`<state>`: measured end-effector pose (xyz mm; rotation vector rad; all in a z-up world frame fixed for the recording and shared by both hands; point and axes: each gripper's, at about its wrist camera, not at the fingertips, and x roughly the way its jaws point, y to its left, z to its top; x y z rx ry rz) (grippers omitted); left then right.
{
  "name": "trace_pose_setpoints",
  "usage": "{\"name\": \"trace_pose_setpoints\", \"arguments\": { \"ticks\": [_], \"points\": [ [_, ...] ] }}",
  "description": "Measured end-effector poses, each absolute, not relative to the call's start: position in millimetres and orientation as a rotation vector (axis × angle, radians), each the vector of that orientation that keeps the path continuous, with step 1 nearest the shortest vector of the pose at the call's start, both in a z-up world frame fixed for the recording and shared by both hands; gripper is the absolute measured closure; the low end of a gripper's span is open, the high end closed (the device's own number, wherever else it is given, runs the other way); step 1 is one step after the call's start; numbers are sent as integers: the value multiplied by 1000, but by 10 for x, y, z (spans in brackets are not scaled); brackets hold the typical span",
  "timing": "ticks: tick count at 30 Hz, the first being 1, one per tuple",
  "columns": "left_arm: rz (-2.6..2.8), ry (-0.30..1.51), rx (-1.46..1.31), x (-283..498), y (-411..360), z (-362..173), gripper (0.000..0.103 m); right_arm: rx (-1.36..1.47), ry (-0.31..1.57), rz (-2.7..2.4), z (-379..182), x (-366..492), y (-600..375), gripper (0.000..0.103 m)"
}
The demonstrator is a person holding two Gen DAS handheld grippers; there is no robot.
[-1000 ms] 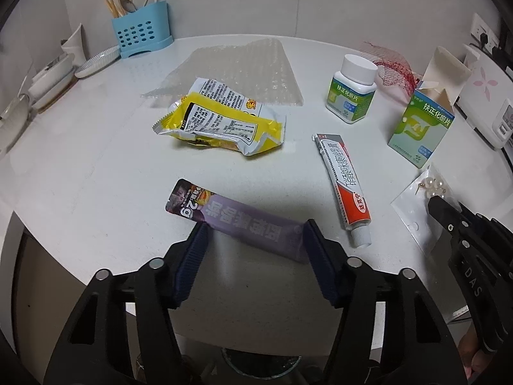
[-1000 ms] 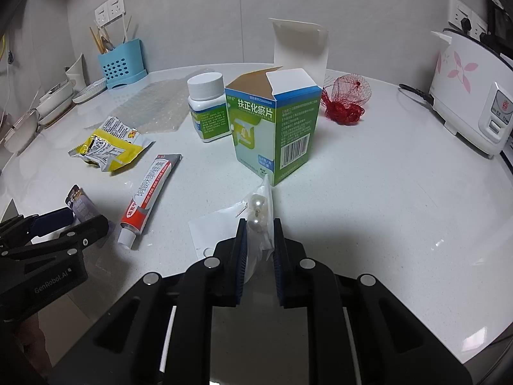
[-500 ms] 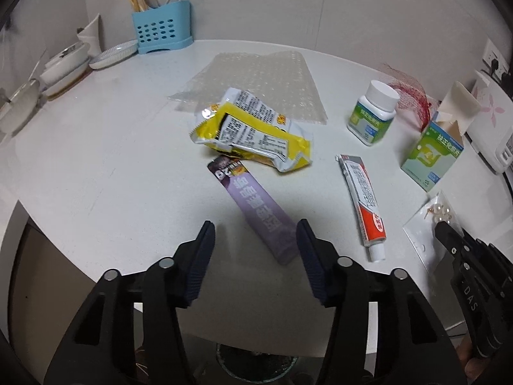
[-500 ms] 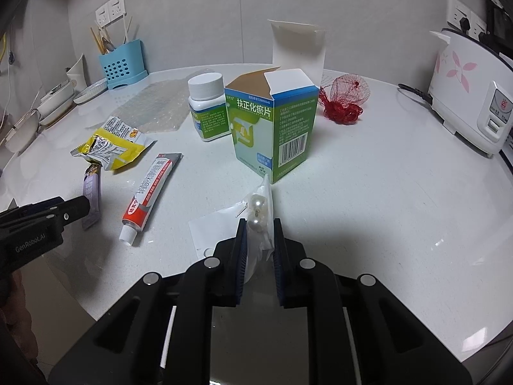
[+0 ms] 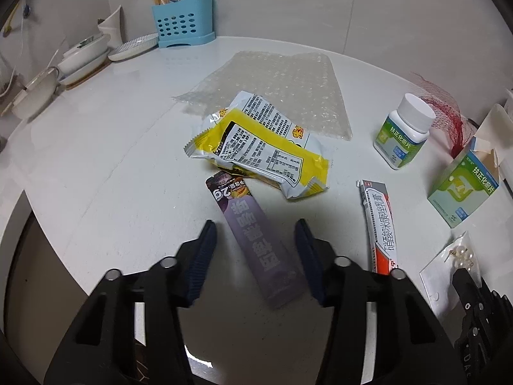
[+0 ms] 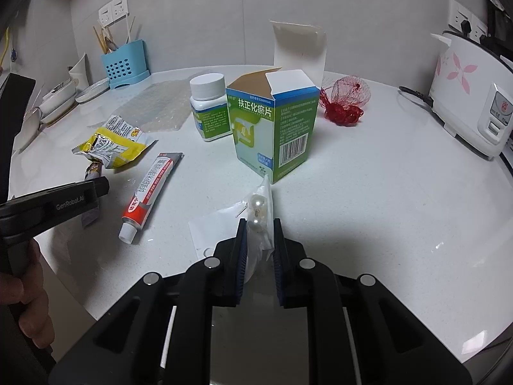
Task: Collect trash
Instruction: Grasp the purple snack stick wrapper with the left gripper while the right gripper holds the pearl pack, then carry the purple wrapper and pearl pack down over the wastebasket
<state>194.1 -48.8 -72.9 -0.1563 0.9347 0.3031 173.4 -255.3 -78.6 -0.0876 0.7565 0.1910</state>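
Left gripper hovers over the near table edge, jaws spread wide, nothing held. Purple sachet lies flat on the white table between the two blue pads, running lengthwise along the fingers; neither pad appears to touch it. Its far end sits just beside or slightly under the yellow snack wrapper.

Right gripper is pressed nearly together, pinching the clear pearl-earring bag, which stands up on edge between the pads. Bag's card part rests on the table.

Other trash candidates: ointment tube right of the sachet, bubble wrap behind the wrapper, open medicine box, pill bottle, red mesh net. No bin visible in either view.

Step in hand, judged: left side lining up a grasp on the sachet; right already has the bag secured.

Next move likely calls for: lower left jaws to the table surface and close across the sachet's width. It is thin and flat, so pads need to scrape under or bunch it; slip risk is high. Avoid dragging the wrapper along.
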Motion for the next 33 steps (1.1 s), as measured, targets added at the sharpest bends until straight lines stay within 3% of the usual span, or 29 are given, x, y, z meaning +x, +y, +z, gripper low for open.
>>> {"name": "trace_pose_setpoints", "arguments": {
  "ticks": [3, 9, 33],
  "points": [
    [305, 922, -157, 1906, -472, -727, 82, -85, 751, 190, -769, 1719, -2560, 89],
    [271, 897, -156, 1818, -421, -711, 90, -82, 737, 184, -697, 1656, -2558, 90],
    [46, 729, -155, 987, -329, -426, 90, -55, 669, 136, -423, 1154, -2593, 90]
  ]
}}
